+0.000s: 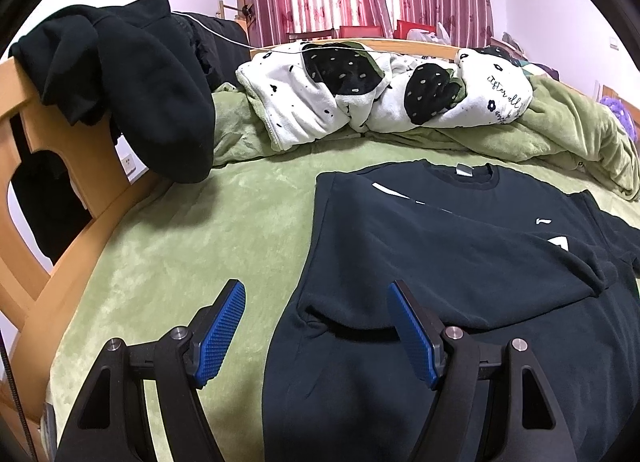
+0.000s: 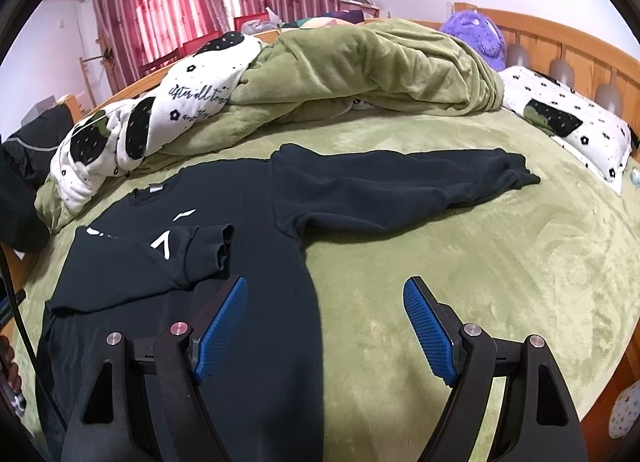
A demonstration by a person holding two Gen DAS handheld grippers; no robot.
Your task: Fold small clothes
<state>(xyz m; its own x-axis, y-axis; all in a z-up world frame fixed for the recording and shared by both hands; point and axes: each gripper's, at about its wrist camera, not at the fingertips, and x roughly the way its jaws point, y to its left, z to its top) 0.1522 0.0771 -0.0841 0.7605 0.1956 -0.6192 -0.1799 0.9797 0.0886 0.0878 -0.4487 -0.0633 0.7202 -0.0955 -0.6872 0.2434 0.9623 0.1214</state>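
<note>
Both grippers wide, empty: left gripper [image 1: 316, 294], right gripper [image 2: 324, 292]. Sweatshirt [image 2: 248, 262] lies flat, lower centre of frame, on the green plush blanket [image 2: 460, 262]; one sleeve [image 2: 180, 258] already folded in. Next, pinch the outstretched sleeve [image 2: 400, 182] by its ribbed cuff and lay it across. Thick soft knit, so grab both layers.

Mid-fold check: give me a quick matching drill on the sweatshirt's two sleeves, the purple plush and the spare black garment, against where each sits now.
Things:
1. folded sleeve
2. other sleeve
3. purple plush
4. spare black garment

Places:
A. draped over the wooden bed frame
B. stretched out flat on the green blanket
C. laid across the sweatshirt's chest
D. against the headboard

Pairs: 1-C, 2-B, 3-D, 4-A
</note>
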